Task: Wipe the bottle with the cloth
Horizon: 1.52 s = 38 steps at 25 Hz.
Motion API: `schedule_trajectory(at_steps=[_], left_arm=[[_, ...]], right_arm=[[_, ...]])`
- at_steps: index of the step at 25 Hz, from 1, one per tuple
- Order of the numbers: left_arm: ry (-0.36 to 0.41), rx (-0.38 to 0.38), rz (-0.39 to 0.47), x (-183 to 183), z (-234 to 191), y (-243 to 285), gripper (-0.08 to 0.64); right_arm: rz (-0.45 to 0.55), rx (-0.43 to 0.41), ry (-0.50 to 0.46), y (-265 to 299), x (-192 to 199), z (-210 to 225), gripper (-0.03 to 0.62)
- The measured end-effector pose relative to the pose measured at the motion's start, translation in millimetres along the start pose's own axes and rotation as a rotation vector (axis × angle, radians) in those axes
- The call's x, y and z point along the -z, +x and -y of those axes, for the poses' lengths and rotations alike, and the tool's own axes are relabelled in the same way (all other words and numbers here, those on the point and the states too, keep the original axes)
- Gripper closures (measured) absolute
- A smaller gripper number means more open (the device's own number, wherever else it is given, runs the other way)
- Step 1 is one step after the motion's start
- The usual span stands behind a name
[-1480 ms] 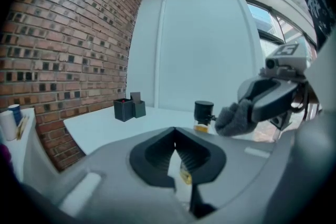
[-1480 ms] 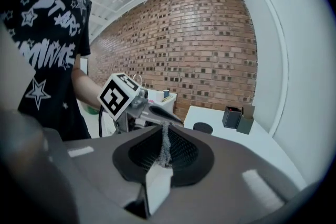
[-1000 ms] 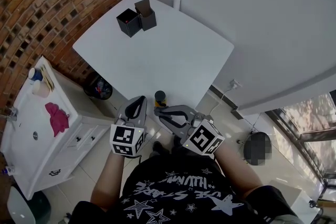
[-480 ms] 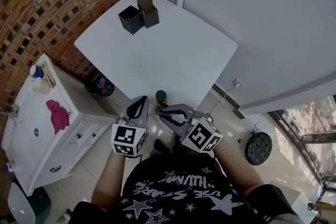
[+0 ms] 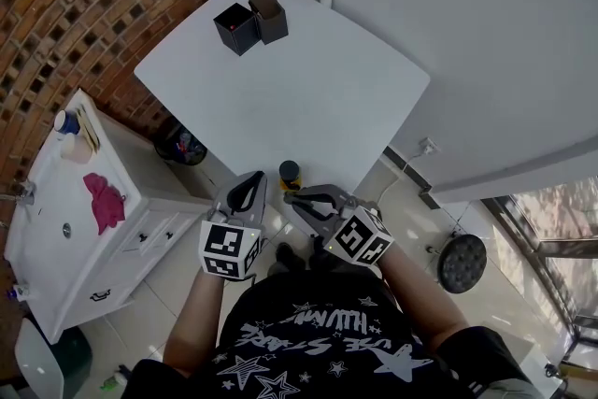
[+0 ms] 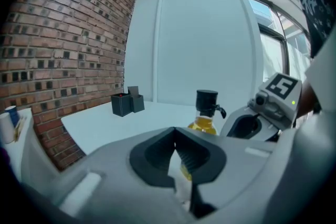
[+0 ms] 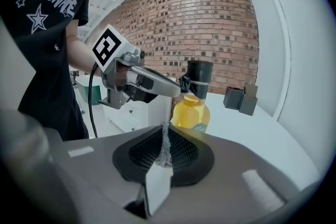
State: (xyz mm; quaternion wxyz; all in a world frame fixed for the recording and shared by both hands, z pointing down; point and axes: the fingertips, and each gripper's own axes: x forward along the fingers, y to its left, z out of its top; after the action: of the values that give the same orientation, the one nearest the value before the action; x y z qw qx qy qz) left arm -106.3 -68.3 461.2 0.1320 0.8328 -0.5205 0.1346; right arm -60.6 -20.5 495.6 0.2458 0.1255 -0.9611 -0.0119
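Bottle [image 5: 290, 173]: upright at near edge of table [image 5: 308, 79], directly ahead of both grippers. Clear body, rounded shoulders, amber liquid, black cylindrical cap w/ small side tab.

Table: white, smooth matte top, rounded corners.

Right gripper [image 7: 165, 134]: jaws closed on cloth [image 7: 165, 148], a thin grey knit-textured strip standing up between ribbed black pads.

Left gripper [image 6: 175, 134]: jaws closed, nothing clearly gripped. Tip is near bottle neck; contact can't be determined.

Far corner of table: 2 black open-top boxes [image 5: 250, 23], touching.

Room: red-brick wall [image 5: 84, 5] at left, plain white wall [image 5: 467, 33] behind, pale tiled floor [image 5: 411, 201]. White drawer cabinet [image 5: 51, 192] beside table carries a crumpled pink rag [image 5: 103, 204].
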Motion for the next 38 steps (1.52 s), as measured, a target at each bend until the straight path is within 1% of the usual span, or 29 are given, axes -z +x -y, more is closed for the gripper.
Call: schedule_trajectory(at_steps=[6,10,15,18,20,21,22,23,26,27,28,30,32,34,38], left_arm=[[-0.004,-0.013,-0.02,6,-3,1,0.557],[-0.004,-0.013,-0.021,6,-3,1,0.557],[-0.007,-0.013,-0.023,5,-3,3,0.557],[-0.011,-0.015,-0.032,9,-1,4,0.557],[-0.015,-0.018,-0.034,12,0,5,0.557],[-0.017,-0.021,-0.035,14,1,5,0.557],[-0.017,-0.025,-0.037,15,2,5,0.557],[-0.015,-0.03,-0.04,17,2,5,0.557],[-0.015,-0.054,-0.043,21,4,5,0.557],[-0.02,-0.06,-0.041,22,4,5,0.557],[-0.026,-0.065,-0.039,22,5,4,0.557],[-0.03,-0.07,-0.035,22,6,4,0.557],[-0.025,-0.073,-0.033,22,8,4,0.557],[-0.014,-0.077,-0.033,21,8,4,0.557],[-0.007,-0.071,-0.035,21,8,4,0.557]], right_arm=[[-0.041,-0.008,0.035,11,22,0,0.557],[-0.041,-0.009,0.052,13,27,0,0.557],[-0.071,-0.018,0.072,15,35,-1,0.557],[-0.103,-0.039,0.1,13,44,-10,0.557],[-0.111,-0.035,0.148,8,50,-15,0.557],[-0.105,-0.013,0.193,4,52,-14,0.557],[-0.088,0.026,0.253,-1,54,-9,0.557],[-0.065,0.082,0.32,-8,54,0,0.557],[0.025,0.3,0.492,-35,49,36,0.557],[0.068,0.355,0.546,-43,43,46,0.557],[0.121,0.392,0.607,-50,34,53,0.557],[0.229,0.428,0.734,-58,14,63,0.557],[0.309,0.439,0.824,-61,-4,67,0.557],[0.354,0.44,0.851,-59,-19,67,0.557],[0.36,0.463,0.836,-52,-29,65,0.557]])
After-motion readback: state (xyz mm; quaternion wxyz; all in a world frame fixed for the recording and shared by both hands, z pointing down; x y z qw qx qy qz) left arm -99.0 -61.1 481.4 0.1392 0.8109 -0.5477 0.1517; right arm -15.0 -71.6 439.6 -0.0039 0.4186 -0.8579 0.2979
